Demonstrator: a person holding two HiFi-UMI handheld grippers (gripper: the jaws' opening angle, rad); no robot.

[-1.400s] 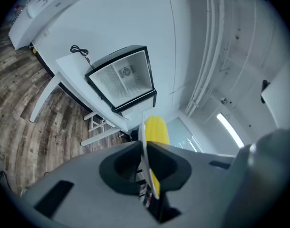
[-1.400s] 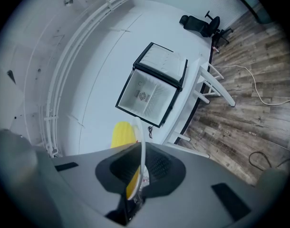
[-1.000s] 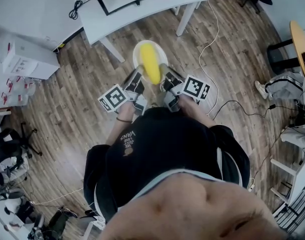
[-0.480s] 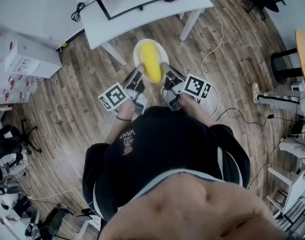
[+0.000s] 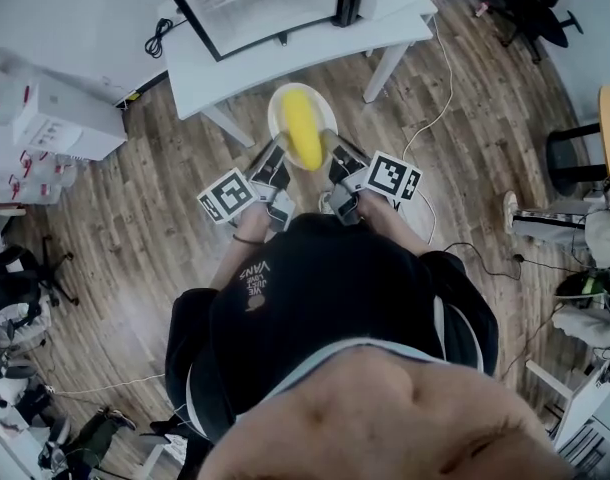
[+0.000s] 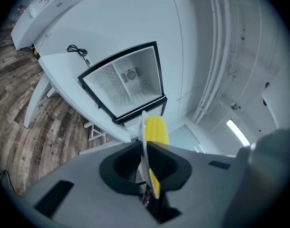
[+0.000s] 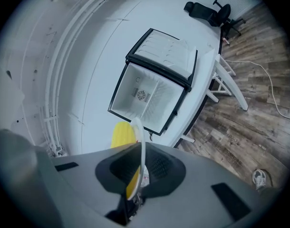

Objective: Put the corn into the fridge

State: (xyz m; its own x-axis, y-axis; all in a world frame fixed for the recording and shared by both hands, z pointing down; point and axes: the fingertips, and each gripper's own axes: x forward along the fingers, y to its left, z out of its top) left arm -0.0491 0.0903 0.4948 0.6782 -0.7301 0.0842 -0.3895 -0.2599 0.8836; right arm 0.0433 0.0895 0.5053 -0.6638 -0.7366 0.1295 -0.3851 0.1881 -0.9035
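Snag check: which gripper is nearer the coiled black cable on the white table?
Left. The left gripper grips the round white plate's side toward the cable; the right gripper, opposite.

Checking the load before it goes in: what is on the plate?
One yellow corn lies on the white plate. The plate's middle beneath it is covered, so anything there cannot be seen.

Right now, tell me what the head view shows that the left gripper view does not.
Head view only: the right hand-held gripper on the plate's rim, the person's dark shirt. Left gripper view only: the fan inside the fridge. Both: the left hand-held gripper clamping the white plate with the corn, the open fridge, the table.
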